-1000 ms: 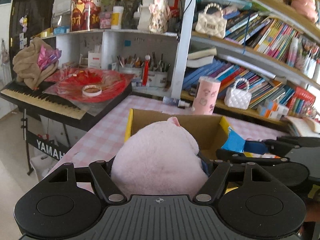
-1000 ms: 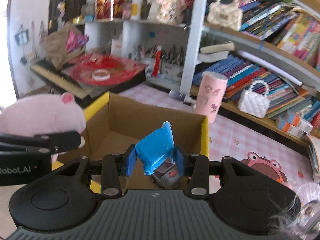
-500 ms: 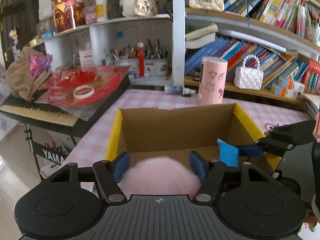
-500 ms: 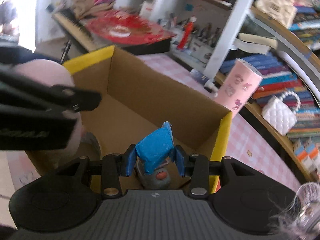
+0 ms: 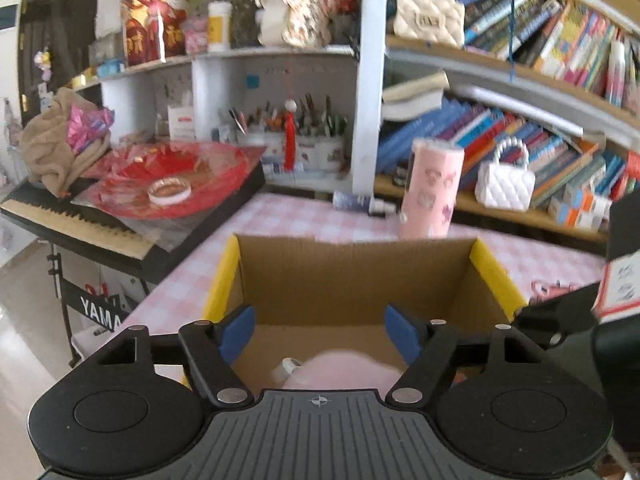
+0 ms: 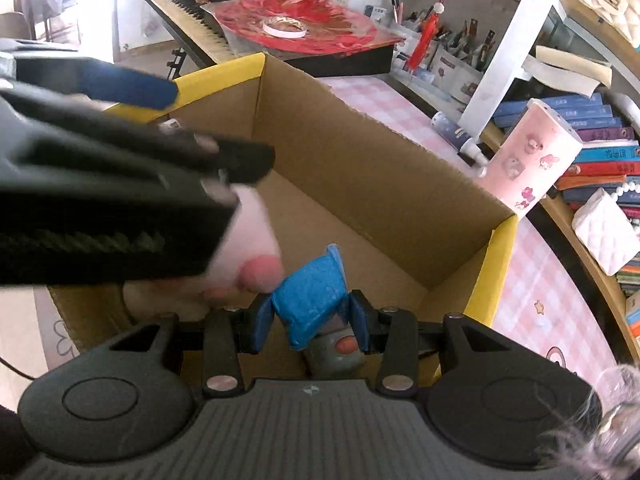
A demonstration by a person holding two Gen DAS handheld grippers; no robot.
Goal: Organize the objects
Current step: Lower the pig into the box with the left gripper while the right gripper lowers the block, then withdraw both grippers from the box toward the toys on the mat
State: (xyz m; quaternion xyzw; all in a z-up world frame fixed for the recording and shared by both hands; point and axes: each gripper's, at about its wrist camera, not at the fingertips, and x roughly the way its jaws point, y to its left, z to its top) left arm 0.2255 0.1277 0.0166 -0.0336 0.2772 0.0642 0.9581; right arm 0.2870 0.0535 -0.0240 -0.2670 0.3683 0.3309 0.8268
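An open cardboard box (image 5: 356, 276) with yellow flap edges stands on the pink checked table; it also shows in the right wrist view (image 6: 360, 168). A pink plush toy (image 5: 340, 372) lies inside it, below my left gripper (image 5: 320, 332), which is open over the box. In the right wrist view the plush (image 6: 252, 248) sits under the left gripper's body. My right gripper (image 6: 310, 320) is shut on a blue and grey toy (image 6: 312, 296), held over the box's near right corner.
A pink cylinder with stickers (image 5: 430, 192) stands behind the box. A keyboard with a red wrapped dish and a tape roll (image 5: 168, 194) is at left. Shelves of books, white handbags (image 5: 504, 184) and pen cups line the back. A small bottle (image 5: 360, 202) lies on the table.
My left gripper opened and let go of the pink plush, which dropped into the box. My right gripper moved lower over the box with the blue toy still held.
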